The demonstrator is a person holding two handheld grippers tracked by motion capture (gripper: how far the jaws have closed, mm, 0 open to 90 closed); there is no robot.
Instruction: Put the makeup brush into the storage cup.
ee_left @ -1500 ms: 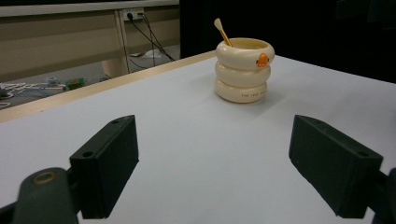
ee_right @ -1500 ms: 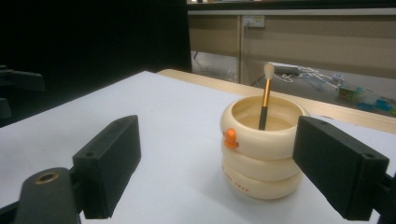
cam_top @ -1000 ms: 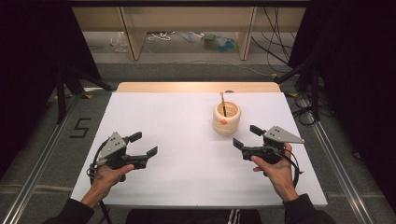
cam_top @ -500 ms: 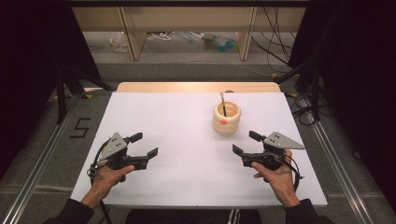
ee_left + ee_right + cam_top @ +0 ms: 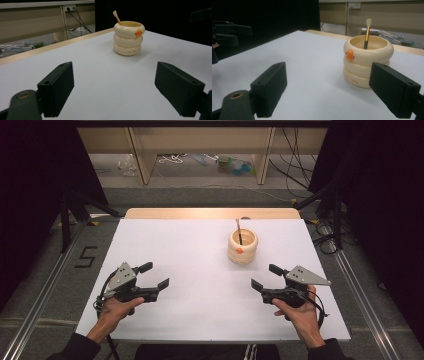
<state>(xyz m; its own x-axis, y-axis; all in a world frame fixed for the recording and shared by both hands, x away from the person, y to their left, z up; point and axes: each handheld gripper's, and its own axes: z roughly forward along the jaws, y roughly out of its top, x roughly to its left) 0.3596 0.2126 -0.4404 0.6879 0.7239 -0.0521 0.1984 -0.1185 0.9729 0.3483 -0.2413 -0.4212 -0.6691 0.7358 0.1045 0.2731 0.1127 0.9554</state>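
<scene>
Right gripper (image 5: pixel 265 277): drawn back toward the person, jaws spread, empty; cup (image 5: pixel 242 247) with brush (image 5: pixel 239 230) ahead, untouched.

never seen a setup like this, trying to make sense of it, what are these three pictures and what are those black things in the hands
A person sits at a white table and holds a hand-held tool in each hand: the left gripper and the right gripper. Each has two black jaws, and both sets stand open with nothing between them.

The high view comes from a fixed camera above, looking down on the table, with the forearms entering from the bottom. The other two pictures come from small cameras riding on each gripper, looking forward between its own jaws.

On the table stands one cream ringed cup with a small orange mark on its side. A thin brush stands in it, pale tip up. Neither gripper touches the cup; the right one is nearer.
</scene>
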